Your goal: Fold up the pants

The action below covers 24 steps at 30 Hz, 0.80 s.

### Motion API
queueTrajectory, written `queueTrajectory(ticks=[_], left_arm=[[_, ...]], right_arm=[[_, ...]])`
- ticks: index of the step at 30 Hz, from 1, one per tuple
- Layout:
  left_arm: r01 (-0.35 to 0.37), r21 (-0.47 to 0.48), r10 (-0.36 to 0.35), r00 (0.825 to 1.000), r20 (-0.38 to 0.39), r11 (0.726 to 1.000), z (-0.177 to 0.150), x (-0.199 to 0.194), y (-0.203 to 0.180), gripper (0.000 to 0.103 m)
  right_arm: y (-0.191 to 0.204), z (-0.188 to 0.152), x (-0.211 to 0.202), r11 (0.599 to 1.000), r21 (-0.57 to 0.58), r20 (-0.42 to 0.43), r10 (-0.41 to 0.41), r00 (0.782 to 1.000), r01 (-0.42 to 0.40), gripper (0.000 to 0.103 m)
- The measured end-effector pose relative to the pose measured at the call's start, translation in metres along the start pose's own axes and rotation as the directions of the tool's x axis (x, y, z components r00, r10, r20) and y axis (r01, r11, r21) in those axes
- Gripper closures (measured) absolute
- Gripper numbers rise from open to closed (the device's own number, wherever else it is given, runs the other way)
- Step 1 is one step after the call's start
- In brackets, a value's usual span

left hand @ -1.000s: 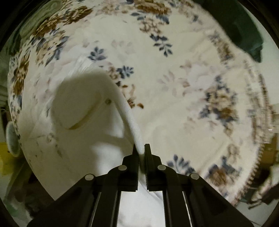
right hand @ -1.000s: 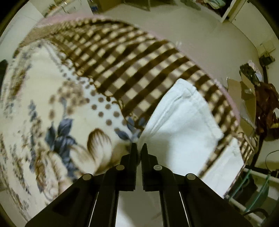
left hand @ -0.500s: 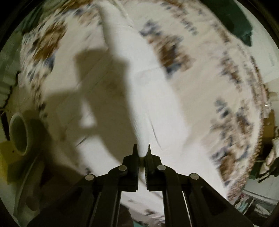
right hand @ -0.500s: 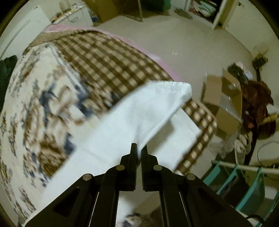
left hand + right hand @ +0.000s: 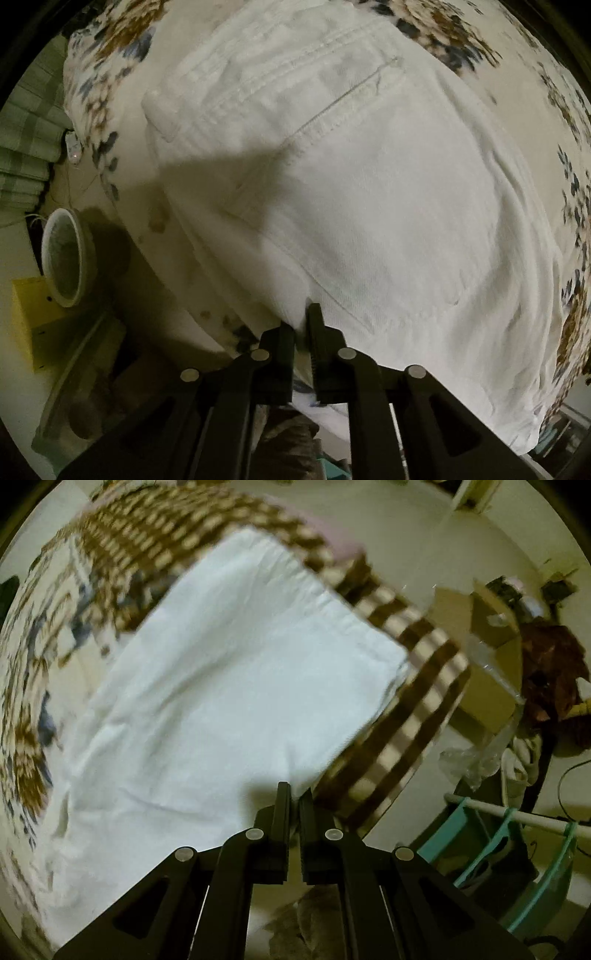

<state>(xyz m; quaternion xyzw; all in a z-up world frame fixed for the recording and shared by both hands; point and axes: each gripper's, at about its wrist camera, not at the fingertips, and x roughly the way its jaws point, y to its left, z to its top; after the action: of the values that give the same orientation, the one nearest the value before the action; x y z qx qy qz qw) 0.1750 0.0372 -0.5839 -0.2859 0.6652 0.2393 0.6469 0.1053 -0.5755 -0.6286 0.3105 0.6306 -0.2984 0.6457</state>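
In the left wrist view, my left gripper (image 5: pixel 302 325) had its jaws pinched on a fold of the white pants (image 5: pixel 369 206), which lay doubled over on the floral bedspread (image 5: pixel 461 48) of the bed; the waistband and a pocket seam faced up, so I judged one fold laid down. Only this view showed a round fan (image 5: pixel 64 256) beside the bed. In the right wrist view, my right gripper (image 5: pixel 294 803) likewise had its jaws nipped on the cloth edge, near the checked blanket border (image 5: pixel 413 716). Only here appeared the leg hems, the floor and a cardboard box (image 5: pixel 487 653). Releasing, smoothing and further folding remained.
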Motion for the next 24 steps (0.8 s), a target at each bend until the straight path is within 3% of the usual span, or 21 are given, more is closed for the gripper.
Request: queueTrajectory(ticks=[3,5,8,10,13,15,18,20,23,24], left_arm=[[0.006,-0.008,-0.006,1.0,0.005,1.0,-0.005,-0.015,-0.003,0.095],[0.011,-0.007,-0.011,1.0,0.026,1.0,-0.009,-0.028,-0.003,0.094],[0.018,0.002,-0.018,0.996,0.082,1.0,-0.015,-0.051,-0.015,0.088],[0.052,0.008,-0.053,0.992,0.117,0.999,-0.019,-0.069,-0.023,0.071],[0.074,0.034,-0.079,0.983,0.166,0.997,-0.019,-0.09,-0.038,0.051],[0.077,0.064,-0.089,0.975,0.202,0.995,-0.019,-0.098,-0.055,0.048],[0.067,0.103,-0.09,0.967,0.239,0.992,-0.013,-0.099,-0.066,0.048],[0.052,0.141,-0.086,0.965,0.246,0.989,-0.008,-0.089,-0.078,0.048],[0.046,0.184,-0.086,0.971,0.221,0.982,0.002,-0.066,-0.088,0.048],[0.062,0.191,-0.101,0.974,0.202,0.98,0.005,-0.06,-0.091,0.048]], right_arm=[[-0.018,0.007,0.003,0.999,0.027,-0.071,0.031,0.997,-0.029,0.075],[-0.026,0.011,-0.007,0.998,0.039,-0.068,0.051,0.996,-0.048,0.054],[-0.027,0.017,-0.028,0.995,0.015,-0.049,0.099,0.994,-0.098,0.048],[-0.01,0.02,-0.044,0.991,-0.031,-0.048,0.126,0.991,-0.128,0.046],[0.041,0.015,-0.059,0.969,-0.132,-0.085,0.196,0.977,-0.206,0.044],[0.099,0.004,-0.064,0.93,-0.25,-0.15,0.239,0.959,-0.271,0.044],[0.201,-0.025,-0.068,0.8,-0.505,-0.224,0.242,0.944,-0.325,0.044],[0.265,-0.056,-0.067,0.662,-0.681,-0.242,0.201,0.949,-0.314,0.044],[0.339,-0.106,-0.049,0.413,-0.872,-0.246,0.093,0.965,-0.263,0.044],[0.354,-0.116,-0.044,0.364,-0.896,-0.249,0.062,0.967,-0.254,0.044]])
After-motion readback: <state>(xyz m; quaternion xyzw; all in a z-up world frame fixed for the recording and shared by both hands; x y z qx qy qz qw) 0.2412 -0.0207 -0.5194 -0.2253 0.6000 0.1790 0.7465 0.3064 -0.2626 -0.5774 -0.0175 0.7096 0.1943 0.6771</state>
